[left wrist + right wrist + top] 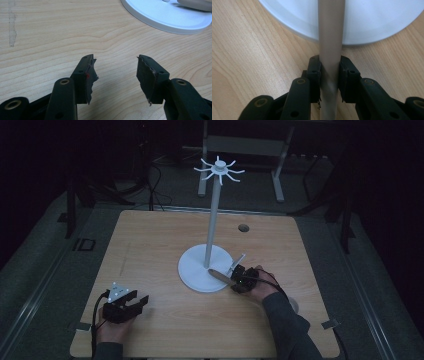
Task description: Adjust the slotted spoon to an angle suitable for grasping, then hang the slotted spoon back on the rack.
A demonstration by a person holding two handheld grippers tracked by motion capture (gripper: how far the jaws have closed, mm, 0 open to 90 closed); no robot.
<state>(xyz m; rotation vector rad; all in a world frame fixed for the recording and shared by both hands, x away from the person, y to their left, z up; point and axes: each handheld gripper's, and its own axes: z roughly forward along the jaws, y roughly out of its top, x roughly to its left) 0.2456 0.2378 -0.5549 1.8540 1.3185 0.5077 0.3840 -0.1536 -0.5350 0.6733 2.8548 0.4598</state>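
Pale wood grain covers the desk [150, 245], which carries a white stand [212, 225] a little right of its middle: a round flat base [192, 270], a slim upright pole, and a ring of short curved hooks [219, 170] at the top. A small dark round hole [243, 228] sits in the desk surface toward the far right corner.

At the near left corner, the left gripper [134, 303] rests low over the desk in the person's left hand [111, 330], a grey three-cornered plate [118, 293] on top of it. In the left gripper view its jaws stand well apart around bare wood, gripping nothing [116, 72], with the stand's base edge [170, 22] well ahead at the upper right.

Toward the near right edge, the right hand [262, 287] brings the right gripper [235, 279] to the rim of the stand's base. Its jaws are closed tight on a long, smooth beige handle [330, 50] that runs forward from between them [329, 75] and out over the white base [374, 20]. From above, this handle [218, 275] lies slantwise across the near right part of the base; it looks like the wooden shaft of a utensil, though the dim light leaves that unsure.
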